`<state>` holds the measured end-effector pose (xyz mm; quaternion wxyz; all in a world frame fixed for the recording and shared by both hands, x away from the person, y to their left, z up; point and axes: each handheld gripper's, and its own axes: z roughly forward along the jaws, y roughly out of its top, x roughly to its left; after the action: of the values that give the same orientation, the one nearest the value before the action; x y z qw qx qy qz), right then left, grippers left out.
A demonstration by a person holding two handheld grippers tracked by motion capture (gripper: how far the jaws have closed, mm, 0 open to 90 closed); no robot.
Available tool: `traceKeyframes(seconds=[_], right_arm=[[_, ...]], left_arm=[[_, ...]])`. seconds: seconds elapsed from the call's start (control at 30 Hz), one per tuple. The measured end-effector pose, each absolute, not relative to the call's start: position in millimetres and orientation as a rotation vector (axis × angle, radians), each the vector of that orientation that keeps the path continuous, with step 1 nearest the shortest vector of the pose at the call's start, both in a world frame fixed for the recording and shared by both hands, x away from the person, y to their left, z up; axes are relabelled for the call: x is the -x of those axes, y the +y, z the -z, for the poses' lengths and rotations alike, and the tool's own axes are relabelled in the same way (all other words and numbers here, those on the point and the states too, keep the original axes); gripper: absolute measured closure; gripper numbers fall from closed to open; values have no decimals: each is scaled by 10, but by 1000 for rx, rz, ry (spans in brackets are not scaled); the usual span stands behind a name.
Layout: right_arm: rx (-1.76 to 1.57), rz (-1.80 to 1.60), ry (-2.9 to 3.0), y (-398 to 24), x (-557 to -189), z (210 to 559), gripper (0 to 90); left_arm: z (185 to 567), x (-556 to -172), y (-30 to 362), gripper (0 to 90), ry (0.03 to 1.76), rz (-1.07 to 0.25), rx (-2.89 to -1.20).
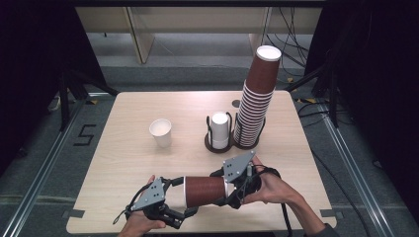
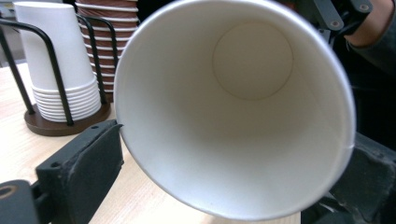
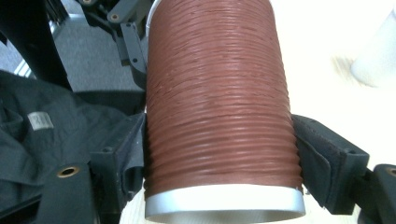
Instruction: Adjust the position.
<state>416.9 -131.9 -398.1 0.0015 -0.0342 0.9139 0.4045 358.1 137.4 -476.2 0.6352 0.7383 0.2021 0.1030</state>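
While the counter (image 1: 123,148) carries a tall brown cup stack (image 1: 254,106), the ribbed brown cup (image 1: 205,190) lies level above its near edge, pinched at its base by the right claw (image 1: 232,190); the left claw (image 1: 185,210) stands spread wide around its rim, pads off.

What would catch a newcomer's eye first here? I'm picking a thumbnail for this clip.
First, the brown ribbed cup held sideways above the table's near edge, the right gripper clamped on its base end and the left gripper open around its white rim. Next, the tall leaning stack of brown cups at the far right, beside a shorter stack of white cups in a black wire holder. A lone white cup stands left of them.
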Motion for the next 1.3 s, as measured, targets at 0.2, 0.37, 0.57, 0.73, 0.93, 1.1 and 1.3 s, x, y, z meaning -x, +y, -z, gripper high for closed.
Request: traceKeyframes(seconds=[0.2,0.37,0.57,0.73,0.93,1.1,1.3], right_arm=[[100,-1352,2880,-1324,-4195,4013,239],[111,-1370,2887,-1302,-4196,4048,237],[98,-1377,2908,-1304,-4211,4091,241],[86,-1380,2927,-1305,-4227,4124,239],[9,-1302,2924,-1312,-4222,4107,161],[46,-1145,2896,-1243,-4143,4062,161],[151,-973,2893,-1089,-4033,4108,163]], left_arm=[[4747,-3582,1371,22,459,-214,-1656],[4747,-3570,1354,6,446,-229,-1658],[4733,-3580,1378,56,428,-226,-1678],[4707,-3576,1381,78,417,-233,-1692],[4662,-3572,1375,82,406,-268,-1771],[4627,-3544,1330,81,415,-308,-1880],[4612,-3518,1283,80,443,-324,-1955]])
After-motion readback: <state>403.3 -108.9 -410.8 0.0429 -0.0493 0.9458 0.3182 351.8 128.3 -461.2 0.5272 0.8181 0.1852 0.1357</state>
